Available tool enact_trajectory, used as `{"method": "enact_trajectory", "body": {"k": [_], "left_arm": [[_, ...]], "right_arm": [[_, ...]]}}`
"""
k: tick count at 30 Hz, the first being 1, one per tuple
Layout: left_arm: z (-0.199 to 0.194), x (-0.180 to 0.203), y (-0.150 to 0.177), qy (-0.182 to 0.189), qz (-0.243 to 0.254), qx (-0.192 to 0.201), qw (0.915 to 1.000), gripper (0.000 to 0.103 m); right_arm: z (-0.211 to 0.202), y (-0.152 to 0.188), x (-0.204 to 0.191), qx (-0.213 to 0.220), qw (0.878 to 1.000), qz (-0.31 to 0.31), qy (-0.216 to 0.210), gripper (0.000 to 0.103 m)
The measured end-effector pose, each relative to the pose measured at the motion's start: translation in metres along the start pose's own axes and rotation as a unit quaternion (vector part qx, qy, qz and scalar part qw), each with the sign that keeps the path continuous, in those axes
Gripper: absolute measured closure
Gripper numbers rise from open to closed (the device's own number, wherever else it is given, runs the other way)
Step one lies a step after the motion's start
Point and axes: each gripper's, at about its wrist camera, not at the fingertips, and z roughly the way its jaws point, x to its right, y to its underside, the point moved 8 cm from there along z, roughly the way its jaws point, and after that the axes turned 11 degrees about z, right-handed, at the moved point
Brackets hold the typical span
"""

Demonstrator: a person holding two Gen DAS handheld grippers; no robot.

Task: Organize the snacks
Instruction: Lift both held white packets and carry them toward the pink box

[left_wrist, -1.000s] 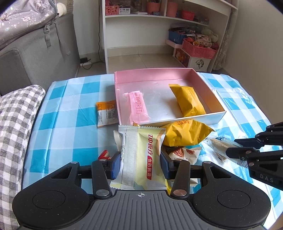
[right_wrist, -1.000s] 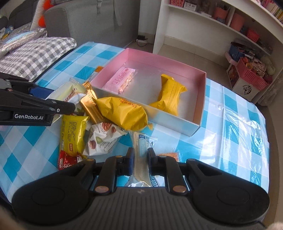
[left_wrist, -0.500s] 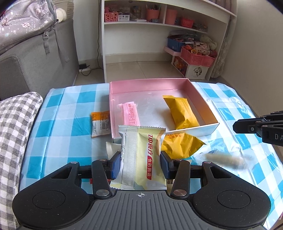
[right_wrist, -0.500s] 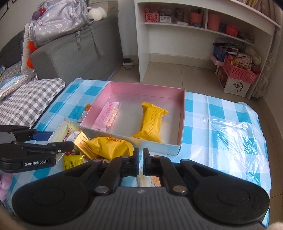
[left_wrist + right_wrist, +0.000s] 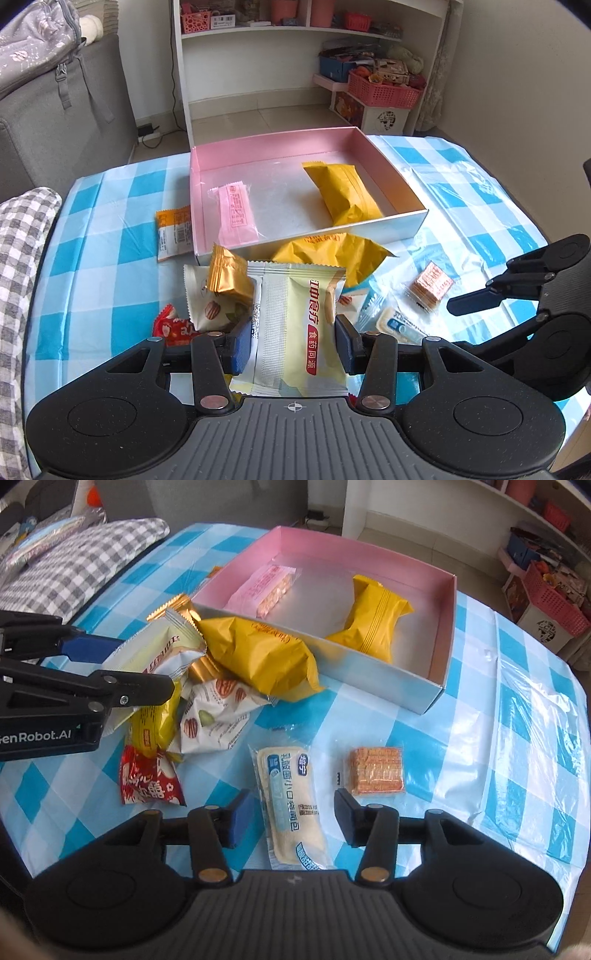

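Left gripper (image 5: pixel 293 341) is clamped on a pale yellow-and-white snack packet w/ red lettering (image 5: pixel 297 325), blue pads pressing both sides, packet upright just in front of the loose pile. Right gripper (image 5: pixel 291 818) has its jaws opening; a long white-and-blue bread packet (image 5: pixel 291 808) lies flat on the blue-and-white check tablecloth (image 5: pixel 517 709) btwn the pads, neither pad touching it. Just beside it, on its right in the right wrist view, sits a square clear-wrapped orange cracker block (image 5: pixel 375 771).

Pink-lined cardboard box w/ silver outer walls (image 5: pixel 391 181) sits at the table's far side & holds a pink wrapped bar (image 5: pixel 236 210) plus a yellow pillow pack (image 5: pixel 345 194). Against its near wall: a second yellow pack (image 5: pixel 258 651), a gold foil pack (image 5: pixel 229 278), a white nut-print pouch (image 5: pixel 218 716), a red pouch (image 5: pixel 147 777). Small orange-and-white sachet (image 5: pixel 173 234) lies outside the box's left wall.
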Motion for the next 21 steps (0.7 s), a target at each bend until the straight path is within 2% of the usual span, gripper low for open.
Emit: {"method": "enact_trajectory", "body": {"k": [1,7,10,12,13,14,16,21], "left_arm": [[0.0,0.002,0.003,0.0,0.006,-0.003,1.0,0.059],[0.003,0.008,0.015,-0.002,0.023,-0.016,0.9996,0.059],[0.003,0.011,0.017,-0.002,0.028,-0.019,0.9994,0.059],[0.003,0.012,0.018,-0.001,0.031,-0.019,0.9993,0.059],[0.002,0.012,0.019,0.0,0.032,-0.019,0.9993,0.059],[0.002,0.012,0.019,0.0,0.033,-0.019,0.9993,0.059],[0.002,0.011,0.02,0.001,0.034,-0.019,0.9992,0.059],[0.0,0.009,0.021,0.001,0.035,-0.019,0.9992,0.059]], "right_arm": [[0.003,0.002,-0.003,-0.005,1.0,-0.008,0.002,0.048],[0.026,0.015,-0.009,-0.038,0.998,-0.043,0.026,0.046],[0.031,0.014,-0.007,-0.04,0.998,-0.039,0.027,0.044],[0.032,0.014,-0.007,-0.04,0.999,-0.026,0.009,0.052],[0.031,0.014,-0.007,-0.037,0.999,-0.025,0.003,0.06],[0.029,0.014,-0.007,-0.033,0.999,-0.027,-0.002,0.072],[0.025,0.014,-0.009,-0.028,0.999,-0.029,-0.003,0.084],[0.015,0.017,-0.005,-0.007,0.999,-0.031,0.011,0.087]]}}
